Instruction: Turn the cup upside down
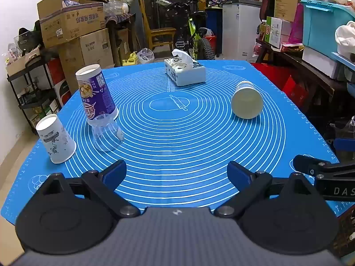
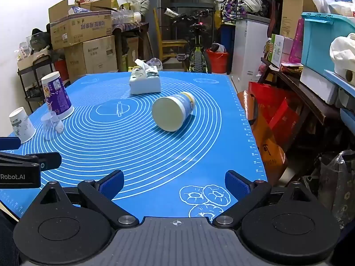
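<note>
A cream and blue cup [image 1: 246,101] lies on its side on the blue mat [image 1: 177,146], its flat base facing me; in the right wrist view it [image 2: 172,113] lies mid-mat. A purple cup [image 1: 95,93], a clear plastic cup [image 1: 106,137] and a white patterned paper cup [image 1: 55,140] stand upside down at the left; they also show in the right wrist view: purple cup [image 2: 56,96], clear cup [image 2: 50,125], paper cup [image 2: 21,124]. My left gripper [image 1: 176,173] is open and empty near the front edge. My right gripper [image 2: 174,182] is open and empty, well short of the lying cup.
A tissue box [image 1: 184,71] sits at the far middle of the mat, also in the right wrist view [image 2: 144,82]. Cardboard boxes [image 1: 73,28], a bicycle [image 1: 193,35] and a shelf with a turquoise bin [image 1: 321,26] surround the table. Red and orange bags [image 2: 270,119] stand by the right edge.
</note>
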Demonstrator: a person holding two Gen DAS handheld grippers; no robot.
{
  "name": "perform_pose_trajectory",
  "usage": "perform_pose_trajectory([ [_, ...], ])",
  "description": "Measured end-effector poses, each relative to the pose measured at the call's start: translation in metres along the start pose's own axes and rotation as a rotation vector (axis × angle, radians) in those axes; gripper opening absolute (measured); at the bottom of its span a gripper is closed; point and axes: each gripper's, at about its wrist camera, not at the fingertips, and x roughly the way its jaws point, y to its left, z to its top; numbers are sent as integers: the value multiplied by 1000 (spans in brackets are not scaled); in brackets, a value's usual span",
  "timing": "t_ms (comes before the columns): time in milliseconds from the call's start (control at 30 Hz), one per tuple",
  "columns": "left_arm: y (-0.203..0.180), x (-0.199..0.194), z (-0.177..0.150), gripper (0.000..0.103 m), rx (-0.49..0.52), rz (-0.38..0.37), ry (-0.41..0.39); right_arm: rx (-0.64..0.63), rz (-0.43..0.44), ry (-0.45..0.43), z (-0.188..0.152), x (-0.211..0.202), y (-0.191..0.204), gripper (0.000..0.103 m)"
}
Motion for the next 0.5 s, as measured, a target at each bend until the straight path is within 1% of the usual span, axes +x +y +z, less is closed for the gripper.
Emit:
perform_pose_trajectory([
  [500, 0, 0, 0, 96, 0, 2, -6, 1, 1, 3, 0, 0, -1, 97],
])
